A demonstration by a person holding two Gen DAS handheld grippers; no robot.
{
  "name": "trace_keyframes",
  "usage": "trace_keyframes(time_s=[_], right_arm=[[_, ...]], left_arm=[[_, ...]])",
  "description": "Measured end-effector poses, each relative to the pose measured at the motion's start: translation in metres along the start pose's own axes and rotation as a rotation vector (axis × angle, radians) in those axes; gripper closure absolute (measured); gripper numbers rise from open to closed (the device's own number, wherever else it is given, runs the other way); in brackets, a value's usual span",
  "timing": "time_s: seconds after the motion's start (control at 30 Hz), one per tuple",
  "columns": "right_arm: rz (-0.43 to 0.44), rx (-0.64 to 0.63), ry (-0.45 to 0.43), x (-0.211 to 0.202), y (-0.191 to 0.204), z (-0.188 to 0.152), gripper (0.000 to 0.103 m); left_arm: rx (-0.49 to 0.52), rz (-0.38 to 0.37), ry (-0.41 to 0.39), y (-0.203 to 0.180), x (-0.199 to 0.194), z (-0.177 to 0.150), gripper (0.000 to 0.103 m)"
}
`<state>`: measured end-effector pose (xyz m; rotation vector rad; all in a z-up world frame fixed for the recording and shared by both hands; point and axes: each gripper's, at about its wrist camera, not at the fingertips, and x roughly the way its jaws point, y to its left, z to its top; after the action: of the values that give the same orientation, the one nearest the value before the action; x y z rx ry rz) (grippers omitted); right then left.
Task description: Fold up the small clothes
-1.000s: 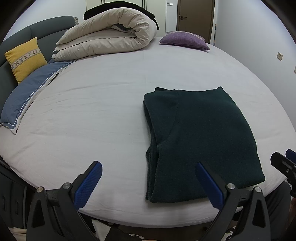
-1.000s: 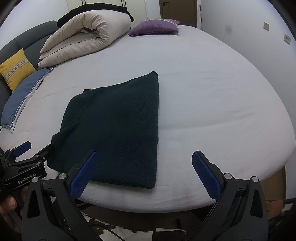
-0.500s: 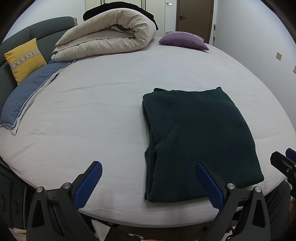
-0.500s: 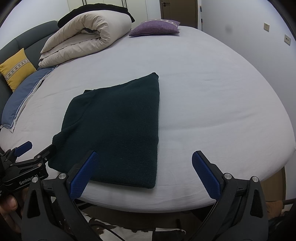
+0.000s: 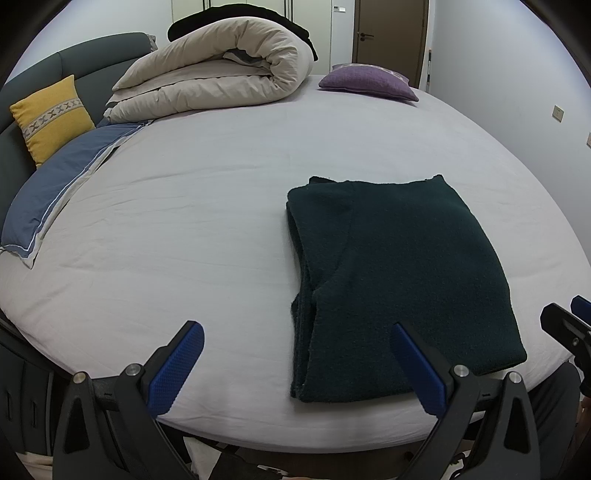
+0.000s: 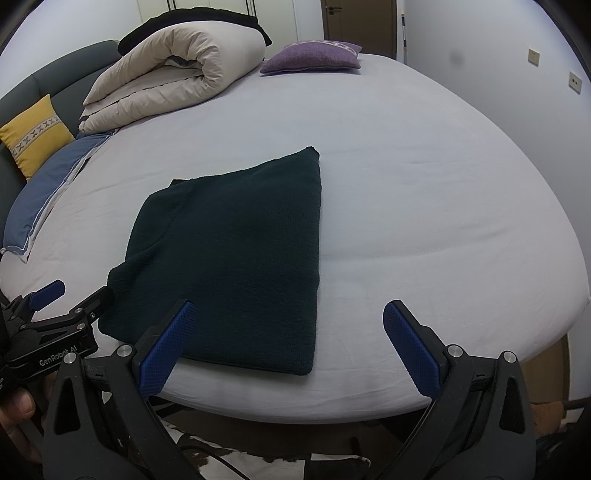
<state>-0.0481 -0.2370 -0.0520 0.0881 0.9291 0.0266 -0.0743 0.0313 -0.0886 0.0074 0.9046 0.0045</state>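
Sweater (image 5: 399,280), dark green, lies folded into a flat rectangle near the bed's (image 5: 207,206) front edge. Both grippers, left (image 5: 295,363) and right (image 6: 286,341), hover there, jaws spread wide, holding nothing.

place: home bedroom | evidence: wide bed (image 5: 221,206) in a pale sheet | rolled duvet (image 5: 221,81) far left | yellow cushion (image 5: 51,114) against padded headboard (image 5: 92,55) | purple pillow (image 6: 314,57) far | wooden door (image 5: 391,33) beyond
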Motion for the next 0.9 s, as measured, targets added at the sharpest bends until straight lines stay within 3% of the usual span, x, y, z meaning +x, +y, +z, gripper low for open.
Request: trace_keyframes(time_s=[0.9], right_arm=[[0.003, -0.004, 0.003, -0.0015, 0.0002, -0.0001, 0.0]], left_arm=[[-0.008, 0.003, 0.002, 0.0017, -0.0018, -0.0022, 0.0]])
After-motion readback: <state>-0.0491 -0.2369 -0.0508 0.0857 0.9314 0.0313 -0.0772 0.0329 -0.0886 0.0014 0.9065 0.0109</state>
